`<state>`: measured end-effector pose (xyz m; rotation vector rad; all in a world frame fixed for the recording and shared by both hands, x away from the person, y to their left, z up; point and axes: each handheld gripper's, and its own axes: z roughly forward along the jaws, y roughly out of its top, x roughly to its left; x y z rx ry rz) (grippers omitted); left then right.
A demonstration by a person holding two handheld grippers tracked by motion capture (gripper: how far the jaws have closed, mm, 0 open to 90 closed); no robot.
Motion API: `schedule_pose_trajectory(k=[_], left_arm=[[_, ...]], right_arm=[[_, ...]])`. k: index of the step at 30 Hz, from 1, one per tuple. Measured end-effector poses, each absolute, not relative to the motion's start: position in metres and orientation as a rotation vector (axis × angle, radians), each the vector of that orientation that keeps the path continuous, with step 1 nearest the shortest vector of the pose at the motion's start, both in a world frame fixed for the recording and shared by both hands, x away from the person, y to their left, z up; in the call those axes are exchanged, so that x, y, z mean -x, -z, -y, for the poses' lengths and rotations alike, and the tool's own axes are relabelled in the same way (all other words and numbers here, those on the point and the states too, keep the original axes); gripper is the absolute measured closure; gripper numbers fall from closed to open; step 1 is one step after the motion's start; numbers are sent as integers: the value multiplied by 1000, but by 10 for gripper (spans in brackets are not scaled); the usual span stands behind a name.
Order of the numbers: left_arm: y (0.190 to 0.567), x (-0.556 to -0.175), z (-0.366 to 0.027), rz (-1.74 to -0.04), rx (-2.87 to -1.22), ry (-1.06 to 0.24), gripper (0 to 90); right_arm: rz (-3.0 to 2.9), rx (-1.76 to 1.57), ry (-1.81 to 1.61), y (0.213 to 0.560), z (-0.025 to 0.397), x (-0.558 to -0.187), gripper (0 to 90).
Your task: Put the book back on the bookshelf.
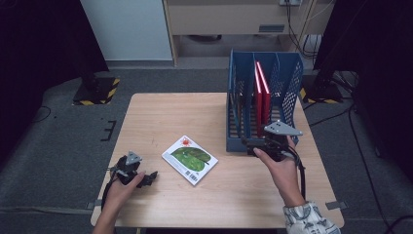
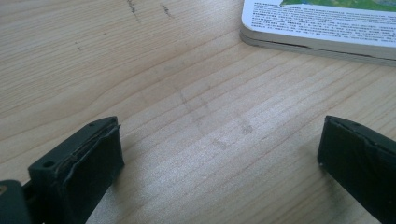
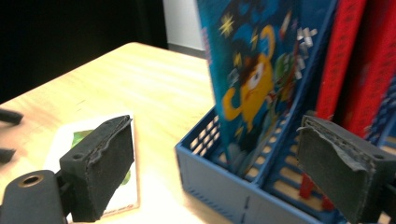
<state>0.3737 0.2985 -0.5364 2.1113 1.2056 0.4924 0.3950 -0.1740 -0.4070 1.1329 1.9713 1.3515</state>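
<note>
Two grippers at work over a wooden table point(image 1: 160, 112): left gripper point(image 1: 146, 179) low at the near left, jaws spread wide and empty, just short of the green picture book point(image 1: 190, 159) lying flat near the centre; right gripper point(image 1: 254, 145) at the near end of the blue file rack point(image 1: 287, 87), jaws likewise wide apart and empty. Best approached by lowering one left jaw to the book's near edge point(image 2: 322, 46) and sliding under before closing. Ample bare wood left and near; rack wall and upright red books point(image 1: 262, 95) crowding the right.
</note>
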Motion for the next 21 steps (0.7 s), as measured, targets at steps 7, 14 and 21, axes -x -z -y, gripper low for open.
schedule_pose_trajectory(k=[7,14,21], left_arm=[[536,-374,-299,-1199,-2117,-488,0],[536,-376,-299,-1193,-2112,-483,0],[536,-377,-299,-1189,-2117,-479,0]], right_arm=[[-2003,-1128,-1337,421,168,-390,110],[-2085,-1117,-1301,440,151,-382,106],[-2168,-1065,-1296,453,126,-371,155]])
